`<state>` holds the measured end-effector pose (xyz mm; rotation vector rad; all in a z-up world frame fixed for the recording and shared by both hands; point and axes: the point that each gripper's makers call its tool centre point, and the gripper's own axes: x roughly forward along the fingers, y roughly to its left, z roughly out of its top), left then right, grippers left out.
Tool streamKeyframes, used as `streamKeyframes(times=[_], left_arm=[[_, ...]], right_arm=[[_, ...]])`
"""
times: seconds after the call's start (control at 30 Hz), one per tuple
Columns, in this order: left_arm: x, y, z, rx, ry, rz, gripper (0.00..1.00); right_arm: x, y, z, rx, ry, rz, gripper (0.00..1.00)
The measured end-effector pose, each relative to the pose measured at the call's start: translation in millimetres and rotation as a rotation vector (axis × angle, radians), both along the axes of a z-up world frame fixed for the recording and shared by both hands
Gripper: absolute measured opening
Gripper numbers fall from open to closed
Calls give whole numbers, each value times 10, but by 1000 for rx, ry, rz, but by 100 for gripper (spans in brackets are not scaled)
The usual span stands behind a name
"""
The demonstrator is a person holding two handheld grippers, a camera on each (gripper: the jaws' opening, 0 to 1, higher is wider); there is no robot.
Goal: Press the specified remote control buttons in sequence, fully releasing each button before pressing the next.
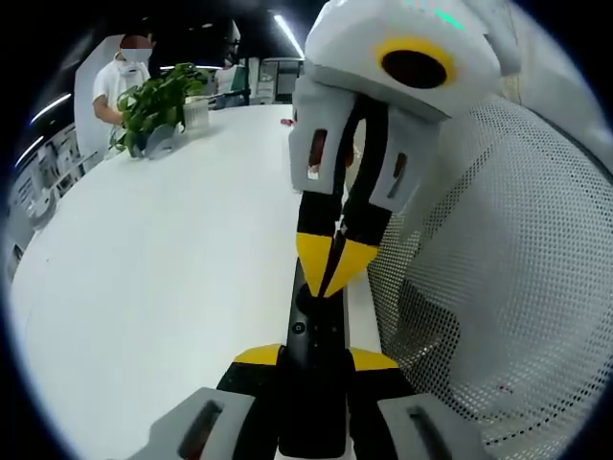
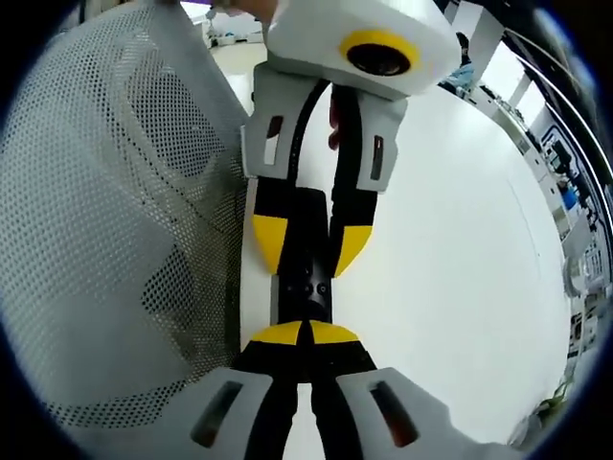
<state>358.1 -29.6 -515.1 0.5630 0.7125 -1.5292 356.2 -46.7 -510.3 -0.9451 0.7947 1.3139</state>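
With the left gripper clamping the remote at frame centre, the right gripper, tips together, should press squarely, then lift fully clear.

The remote control lies on the white table, held between the jaws of the left gripper, just beside a mesh screen. The right gripper faces it, its closed tips on the remote's far end. A potted plant stands far behind on the table, with a person beyond it.
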Motion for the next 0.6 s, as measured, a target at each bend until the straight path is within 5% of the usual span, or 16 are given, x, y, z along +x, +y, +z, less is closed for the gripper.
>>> streamKeyframes(times=[0.27,0.37,0.43,0.6], left_arm=[[1,3,5,-6,5,3,24],[1,4,5,-7,7,7,24],[4,5,1,-8,2,2,24],[8,12,-10,-9,5,6,24]], right_arm=[[-9,55,15,-3,-34,97,0],[-124,159,17,46,31,101,0],[-82,200,10,9,-65,175,0],[-104,207,-4,-61,-162,311,0]])
